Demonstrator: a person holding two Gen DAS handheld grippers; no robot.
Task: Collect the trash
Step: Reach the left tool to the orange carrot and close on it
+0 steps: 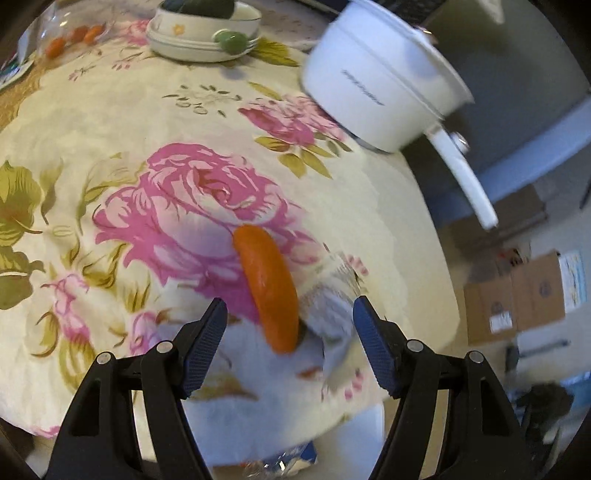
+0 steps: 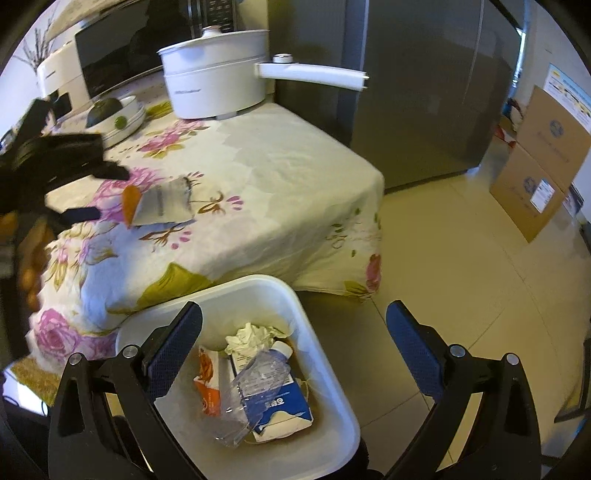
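Note:
An orange-and-silver wrapper (image 1: 275, 291) lies on the floral tablecloth near the table's front edge; it also shows in the right wrist view (image 2: 159, 205). My left gripper (image 1: 290, 321) is open, its jaws on either side of the wrapper, not touching it. The left gripper also shows at the left of the right wrist view (image 2: 107, 192). My right gripper (image 2: 293, 332) is open and empty above a white bin (image 2: 332, 373) on the floor beside the table. The bin holds a crushed clear bottle (image 2: 251, 391), a blue-and-white carton (image 2: 280, 406), crumpled tissue and an orange packet.
A white electric pot (image 1: 373, 81) with a long handle stands at the table's far right corner. Stacked bowls (image 1: 203, 33) and small orange fruits (image 1: 74, 37) sit at the back. A grey fridge (image 2: 424, 92) and cardboard boxes (image 2: 543, 158) stand beyond the table.

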